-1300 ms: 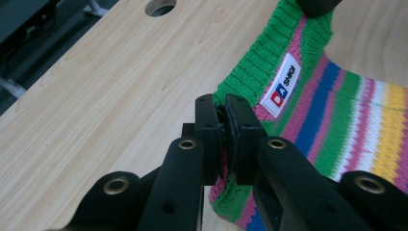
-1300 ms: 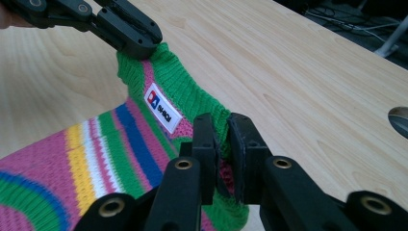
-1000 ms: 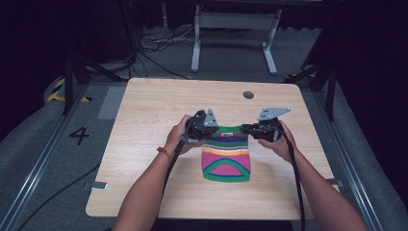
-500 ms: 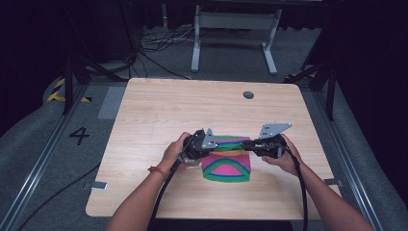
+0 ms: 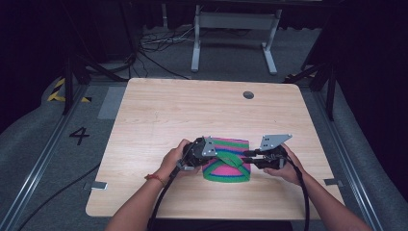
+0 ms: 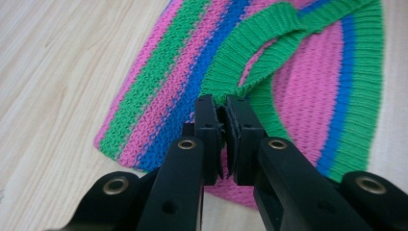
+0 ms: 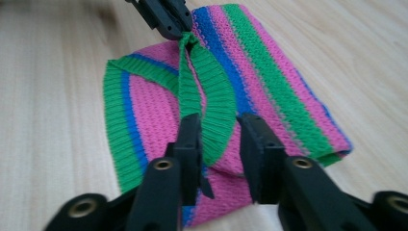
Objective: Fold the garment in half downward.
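A knitted cloth [image 5: 226, 166] in pink, green and blue stripes lies folded on the wooden table [image 5: 183, 110], near its front edge. My left gripper [image 5: 215, 154] sits at the cloth's left side, shut on its green ribbed hem [image 6: 250, 62]. In the left gripper view the jaws [image 6: 223, 103] pinch that hem where it bunches. My right gripper [image 5: 244, 155] is at the cloth's right side. In the right gripper view it [image 7: 219, 122] stands open, with the ribbed hem [image 7: 211, 96] lying between its fingers. The left gripper [image 7: 185, 32] shows at the hem's far end.
A round cable hole [image 5: 248, 95] sits near the table's far right corner. On the floor beyond are a grey metal stand [image 5: 231, 29] and cables [image 5: 149, 45]. A painted "4" [image 5: 79, 135] marks the floor at the left. Bare tabletop lies beyond the cloth.
Both grippers have moved toward the person, carrying the cloth's far green hem over the cloth. It now lies folded and shorter than before.
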A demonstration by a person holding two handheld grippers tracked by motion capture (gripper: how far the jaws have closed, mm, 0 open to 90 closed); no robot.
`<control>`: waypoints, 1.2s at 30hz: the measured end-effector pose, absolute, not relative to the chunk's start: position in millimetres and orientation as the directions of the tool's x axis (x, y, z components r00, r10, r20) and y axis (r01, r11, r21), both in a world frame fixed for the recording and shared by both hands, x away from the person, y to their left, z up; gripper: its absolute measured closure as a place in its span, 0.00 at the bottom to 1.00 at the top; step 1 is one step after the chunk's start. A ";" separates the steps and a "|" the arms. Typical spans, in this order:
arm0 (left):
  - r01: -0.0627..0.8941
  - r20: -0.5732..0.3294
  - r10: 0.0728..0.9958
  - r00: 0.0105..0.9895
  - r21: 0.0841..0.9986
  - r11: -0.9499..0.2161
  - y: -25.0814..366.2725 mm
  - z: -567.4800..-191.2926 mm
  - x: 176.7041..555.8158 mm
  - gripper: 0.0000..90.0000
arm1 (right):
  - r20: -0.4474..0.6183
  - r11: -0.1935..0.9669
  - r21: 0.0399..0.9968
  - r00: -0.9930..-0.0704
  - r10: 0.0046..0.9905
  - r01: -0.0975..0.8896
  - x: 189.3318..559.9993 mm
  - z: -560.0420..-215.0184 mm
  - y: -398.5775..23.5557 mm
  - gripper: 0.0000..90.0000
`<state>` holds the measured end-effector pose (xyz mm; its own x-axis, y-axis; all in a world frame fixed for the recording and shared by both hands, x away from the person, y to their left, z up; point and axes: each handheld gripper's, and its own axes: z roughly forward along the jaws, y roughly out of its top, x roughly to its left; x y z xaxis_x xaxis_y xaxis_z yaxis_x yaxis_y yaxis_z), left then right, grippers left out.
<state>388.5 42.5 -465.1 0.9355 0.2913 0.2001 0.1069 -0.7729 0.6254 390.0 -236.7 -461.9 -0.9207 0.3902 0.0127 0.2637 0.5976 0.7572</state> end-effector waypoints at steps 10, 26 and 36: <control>0.111 0.170 0.265 0.949 0.607 -0.787 42.4 -479.4 377.6 0.89 | -0.016 0.667 0.705 -0.934 0.356 0.242 383.2 -480.2 -218.2 0.69; 0.104 0.220 0.314 0.924 0.645 -0.757 44.0 -466.9 373.7 0.95 | -0.057 0.669 0.716 -0.939 0.340 0.199 383.2 -467.3 -219.9 0.97; 0.076 0.176 0.206 0.963 0.554 -0.829 34.1 -477.1 349.1 0.94 | -0.010 0.718 0.674 -0.969 0.246 0.175 361.2 -463.1 -225.4 0.97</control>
